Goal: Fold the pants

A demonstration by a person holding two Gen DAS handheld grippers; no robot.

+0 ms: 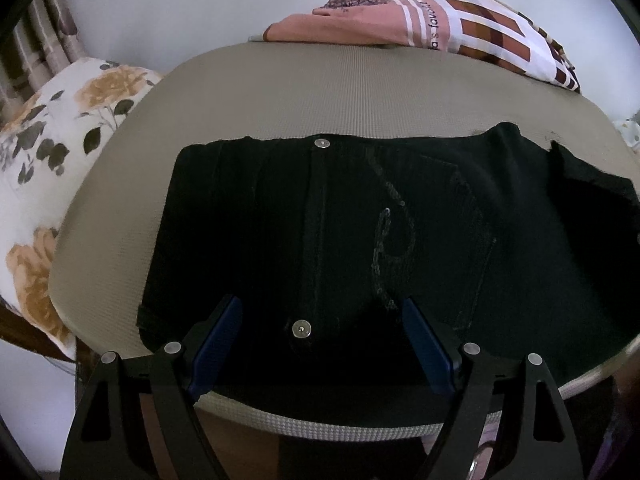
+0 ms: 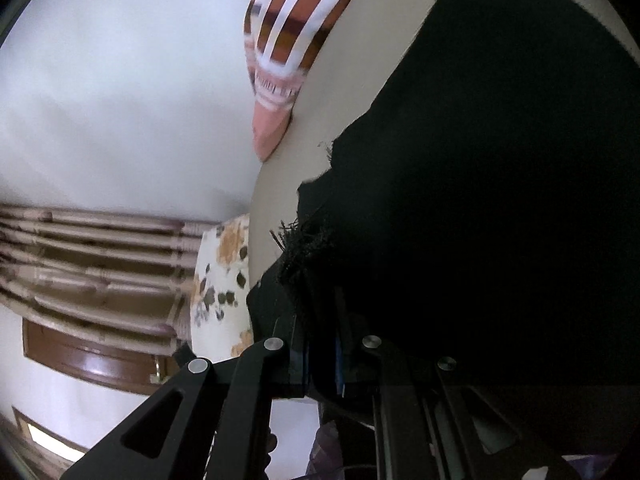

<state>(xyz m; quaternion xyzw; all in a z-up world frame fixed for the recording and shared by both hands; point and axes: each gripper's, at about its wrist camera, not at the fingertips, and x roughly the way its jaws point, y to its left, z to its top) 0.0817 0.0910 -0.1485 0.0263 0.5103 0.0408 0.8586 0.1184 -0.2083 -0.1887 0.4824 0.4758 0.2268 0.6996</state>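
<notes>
Black pants [image 1: 360, 232] lie folded on a grey padded surface [image 1: 240, 92], with two metal buttons and an embroidered pocket facing up. My left gripper [image 1: 322, 308] is open, its blue pads either side of the near edge of the pants, holding nothing. In the right wrist view my right gripper [image 2: 320, 280] is shut on a frayed hem of the black pants [image 2: 480, 200] and holds that fabric up, so the cloth hides most of the fingers.
A folded striped pink and brown cloth [image 1: 440, 20] lies at the far edge of the surface; it also shows in the right wrist view [image 2: 288, 40]. A floral pillow [image 1: 60, 140] sits to the left. A white wall and a wooden railing [image 2: 100, 260] are behind.
</notes>
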